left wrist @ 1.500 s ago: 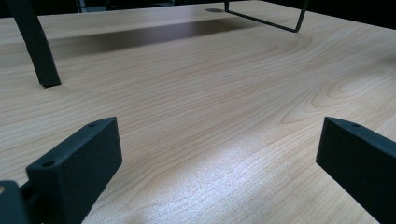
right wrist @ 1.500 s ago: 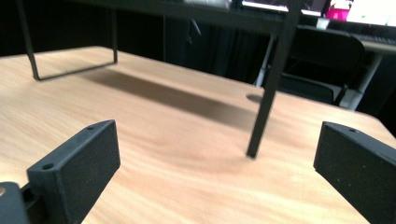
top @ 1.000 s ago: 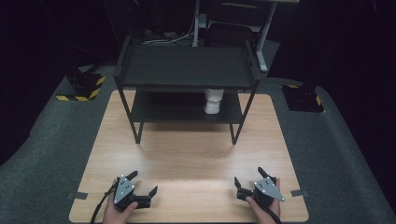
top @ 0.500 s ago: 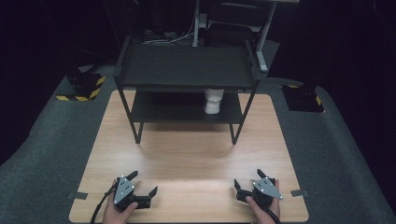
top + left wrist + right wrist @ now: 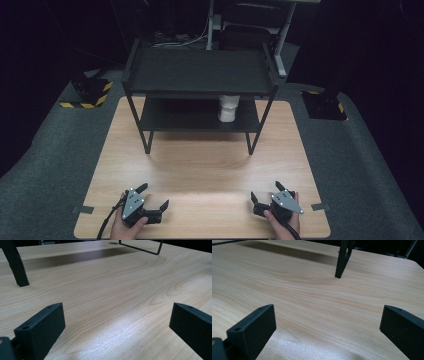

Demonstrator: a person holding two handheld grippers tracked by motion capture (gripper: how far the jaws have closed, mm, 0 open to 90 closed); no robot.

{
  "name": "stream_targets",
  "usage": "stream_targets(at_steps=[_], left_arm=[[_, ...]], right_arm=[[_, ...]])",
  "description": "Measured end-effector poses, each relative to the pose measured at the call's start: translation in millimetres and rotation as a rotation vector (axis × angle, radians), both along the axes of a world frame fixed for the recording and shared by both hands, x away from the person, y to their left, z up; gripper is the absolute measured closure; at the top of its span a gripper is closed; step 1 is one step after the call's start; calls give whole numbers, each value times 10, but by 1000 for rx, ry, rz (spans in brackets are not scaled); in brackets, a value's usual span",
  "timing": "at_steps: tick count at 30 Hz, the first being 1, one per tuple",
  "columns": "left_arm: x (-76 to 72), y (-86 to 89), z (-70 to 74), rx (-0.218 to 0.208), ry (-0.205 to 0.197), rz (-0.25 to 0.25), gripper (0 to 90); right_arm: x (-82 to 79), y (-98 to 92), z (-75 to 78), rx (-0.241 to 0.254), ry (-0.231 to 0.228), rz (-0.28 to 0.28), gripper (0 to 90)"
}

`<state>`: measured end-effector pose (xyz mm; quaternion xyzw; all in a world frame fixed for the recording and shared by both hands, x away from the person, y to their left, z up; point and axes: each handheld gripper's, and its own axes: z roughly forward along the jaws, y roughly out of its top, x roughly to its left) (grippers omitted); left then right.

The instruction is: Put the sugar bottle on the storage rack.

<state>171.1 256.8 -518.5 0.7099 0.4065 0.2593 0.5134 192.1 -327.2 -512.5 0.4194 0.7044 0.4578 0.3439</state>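
Where wooden table (image 5: 200,175) sits on grey carpet (image 5: 45,165) (dark room), black shelf (image 5: 200,75).

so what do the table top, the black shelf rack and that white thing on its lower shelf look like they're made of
Table top: pale wood or wood-look laminate, with visible grain and a soft sheen.
Shelf rack: probably metal, matte black, with thin straight legs and flat shelves.
White thing: smooth, possibly plastic or ceramic; too small to tell.

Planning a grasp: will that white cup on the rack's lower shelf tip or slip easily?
The white cup looks taller than wide, so a push near its top may tip it. It seems smooth, perhaps slippery. The top shelf hides its rim, so its weight is unclear.
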Motion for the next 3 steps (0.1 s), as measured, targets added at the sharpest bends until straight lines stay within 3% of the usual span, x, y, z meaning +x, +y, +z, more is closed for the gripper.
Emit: stream_targets(at_steps=[3], left_arm=[[-1,1,-3,-2,-1,-1,4]], right_arm=[[-3,3,-1,1,0,-4,4]])
